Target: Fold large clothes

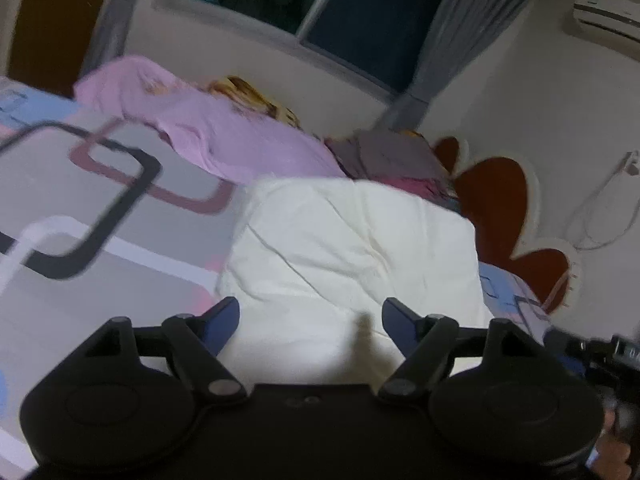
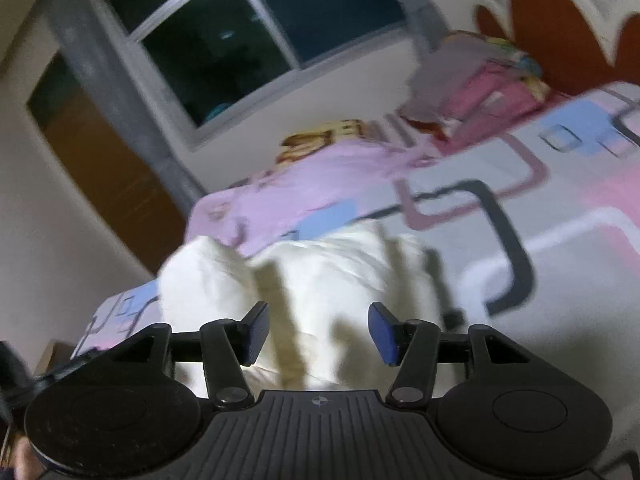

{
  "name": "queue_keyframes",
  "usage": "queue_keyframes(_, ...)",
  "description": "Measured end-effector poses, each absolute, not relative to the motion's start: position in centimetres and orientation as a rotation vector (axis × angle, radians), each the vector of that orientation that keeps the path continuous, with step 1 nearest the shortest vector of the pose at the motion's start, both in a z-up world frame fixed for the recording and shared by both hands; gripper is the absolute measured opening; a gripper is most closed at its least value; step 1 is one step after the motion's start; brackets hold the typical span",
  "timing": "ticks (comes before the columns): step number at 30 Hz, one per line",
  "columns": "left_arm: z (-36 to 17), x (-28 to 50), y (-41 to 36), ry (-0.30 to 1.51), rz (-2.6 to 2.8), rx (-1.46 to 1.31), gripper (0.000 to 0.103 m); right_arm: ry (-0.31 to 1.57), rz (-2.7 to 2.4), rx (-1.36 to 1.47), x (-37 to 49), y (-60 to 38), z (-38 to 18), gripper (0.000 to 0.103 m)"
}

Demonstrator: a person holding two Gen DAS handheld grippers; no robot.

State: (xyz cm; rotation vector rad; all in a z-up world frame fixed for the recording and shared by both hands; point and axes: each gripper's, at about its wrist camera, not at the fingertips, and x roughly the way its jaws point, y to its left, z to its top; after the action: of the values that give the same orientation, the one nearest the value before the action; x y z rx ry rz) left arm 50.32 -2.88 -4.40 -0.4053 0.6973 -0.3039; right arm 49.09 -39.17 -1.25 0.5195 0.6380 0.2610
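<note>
A cream-white garment (image 1: 352, 248) lies as a broad, creased rectangle on the patterned bedsheet (image 1: 80, 208). My left gripper (image 1: 310, 320) hovers over its near edge, open, its blue pads wide apart with nothing between them. In the right wrist view the same white garment (image 2: 320, 276) lies rumpled near the bed's edge. My right gripper (image 2: 320, 332) stands open just above it, and its pads do not press the cloth. A pink garment (image 1: 240, 140) (image 2: 304, 188) lies spread out behind the white one.
A stack of folded clothes (image 1: 396, 156) (image 2: 476, 84) sits by the red flower-shaped headboard (image 1: 496, 200). The wall with a dark window (image 2: 224, 48) and grey curtains runs along the bed's far side. The bedsheet (image 2: 568, 208) shows bare beside the garments.
</note>
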Motion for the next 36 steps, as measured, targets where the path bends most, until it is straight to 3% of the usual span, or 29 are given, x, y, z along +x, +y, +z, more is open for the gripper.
queue_keyframes(7,-6.4,50.4,-5.4,0.727,-0.378,-0.383,0.069,0.688,0.334,0.468,51.2,-36.3,-2.4,0.054)
queue_keyframes(13,-5.1,50.8,-4.6,0.633,-0.342,-0.419,0.062,0.674,0.392,0.402,53.9,-34.5,-1.3,0.054)
queue_keyframes(19,-5.3,54.0,-4.8,0.718,-0.412,-0.410,0.061,0.751,0.438,0.356,57.3,-32.4,-3.9,0.054)
queue_keyframes(20,-5.3,54.3,-5.2,0.728,-0.428,-0.402,0.060,0.758,0.449,0.357,57.6,-32.5,-4.6,0.027)
queue_keyframes(21,-5.2,54.4,-5.7,0.728,-0.448,-0.390,0.059,0.775,0.454,0.372,57.7,-33.0,-5.1,0.015)
queue_keyframes(36,-9.4,59.7,-17.0,0.844,-0.536,-0.099,0.058,0.816,0.244,0.449,57.7,-40.7,-14.0,0.014)
